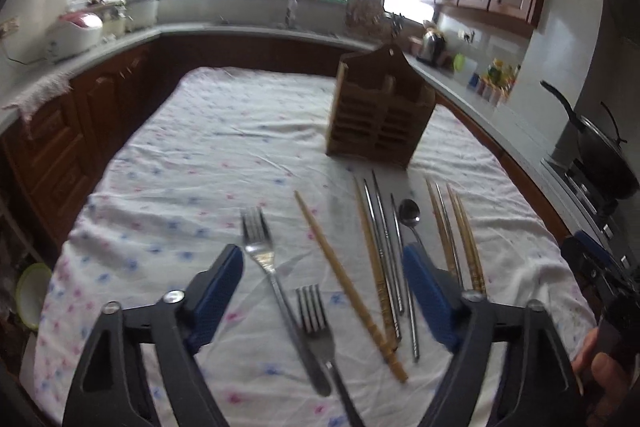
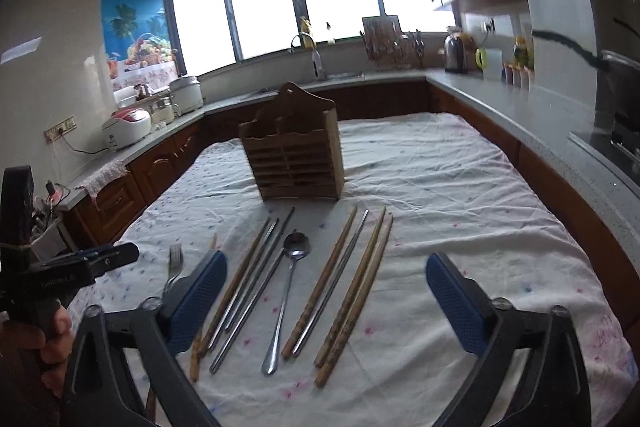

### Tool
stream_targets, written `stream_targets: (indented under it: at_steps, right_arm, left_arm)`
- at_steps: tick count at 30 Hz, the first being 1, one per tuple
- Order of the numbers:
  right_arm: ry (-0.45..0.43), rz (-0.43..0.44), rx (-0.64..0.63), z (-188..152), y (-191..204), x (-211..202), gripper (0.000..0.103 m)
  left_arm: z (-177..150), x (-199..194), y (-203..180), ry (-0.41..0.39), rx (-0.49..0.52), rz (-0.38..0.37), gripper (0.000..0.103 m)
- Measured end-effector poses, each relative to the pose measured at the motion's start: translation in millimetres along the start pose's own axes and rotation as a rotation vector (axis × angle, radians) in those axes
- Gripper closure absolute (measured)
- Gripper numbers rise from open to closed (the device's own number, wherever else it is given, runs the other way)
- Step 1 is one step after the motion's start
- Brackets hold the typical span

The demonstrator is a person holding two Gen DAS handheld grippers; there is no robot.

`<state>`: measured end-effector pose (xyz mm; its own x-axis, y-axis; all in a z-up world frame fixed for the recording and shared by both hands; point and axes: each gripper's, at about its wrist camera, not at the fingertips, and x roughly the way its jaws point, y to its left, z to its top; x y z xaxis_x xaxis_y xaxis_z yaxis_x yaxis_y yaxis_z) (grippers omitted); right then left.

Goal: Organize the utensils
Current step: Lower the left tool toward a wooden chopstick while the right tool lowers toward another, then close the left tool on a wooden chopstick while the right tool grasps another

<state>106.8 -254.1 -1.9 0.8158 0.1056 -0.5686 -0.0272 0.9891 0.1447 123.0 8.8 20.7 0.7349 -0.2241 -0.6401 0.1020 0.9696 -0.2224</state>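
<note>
Both tongs hang wide and empty over the near end of the bench (image 1: 224,131), nothing between their blue pads. The left tongs (image 1: 324,267) are above two forks, the longer fork (image 1: 264,255) and the nearer fork (image 1: 316,323), with a stray wooden chopstick (image 1: 344,279) lying slantwise just beside them. The right tongs (image 2: 324,279) are over the spoon (image 2: 294,259) and the wooden and metal chopsticks (image 2: 352,291) lying in close rows. The wooden caddy (image 2: 296,155), where these probably belong, stands upright farther back with no utensil showing in it. The likely trouble is crowding: the sticks lie touching or nearly so, so a closing pinch could catch two at once or roll a round one aside on the wrinkled cloth; the forks overlap the stray stick's end, and lifting one may drag the other. Thin flat metal may also slip from the pads. The left view alone shows both forks whole; the right view shows one fork's tines only, but gives the caddy's slotted front and the right-hand sticks more plainly.
</note>
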Motion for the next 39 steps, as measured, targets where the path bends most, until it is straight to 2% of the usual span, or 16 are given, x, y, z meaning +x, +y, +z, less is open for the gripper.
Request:
stream_targets:
  at_steps: [3,5,6,9,10,17,28,31,39]
  right_arm:
    - [0.03,0.008,0.036,9,-9,16,0.025]
    - [0.058,0.008,0.051,15,-16,28,0.038]
    - [0.069,0.012,0.055,17,-18,35,0.041]
    - [0.124,0.017,0.069,24,-24,56,0.05]
    - [0.141,0.02,0.075,26,-27,64,0.052]
    - [0.242,0.033,0.111,32,-38,116,0.074]
    - [0.384,0.005,0.145,28,-59,185,0.079]
    - [0.406,0.013,0.161,27,-63,196,0.08]
    - [0.404,0.017,0.154,34,-63,213,0.087]
  left_arm:
    - [18,22,-2,0.043,0.018,0.003,0.035]
    - [28,35,-3,0.07,0.028,0.002,0.04]
    - [34,45,-4,0.087,0.032,0.001,0.043]
    - [47,71,-9,0.139,0.039,-0.006,0.061]
    - [50,78,-9,0.157,0.037,-0.009,0.063]
    - [64,128,-7,0.228,0.017,0.007,0.066]
    - [62,179,0,0.327,-0.007,0.02,0.073]
    - [61,193,3,0.355,-0.011,0.04,0.074]
    - [63,209,-5,0.357,0.04,0.052,0.079]
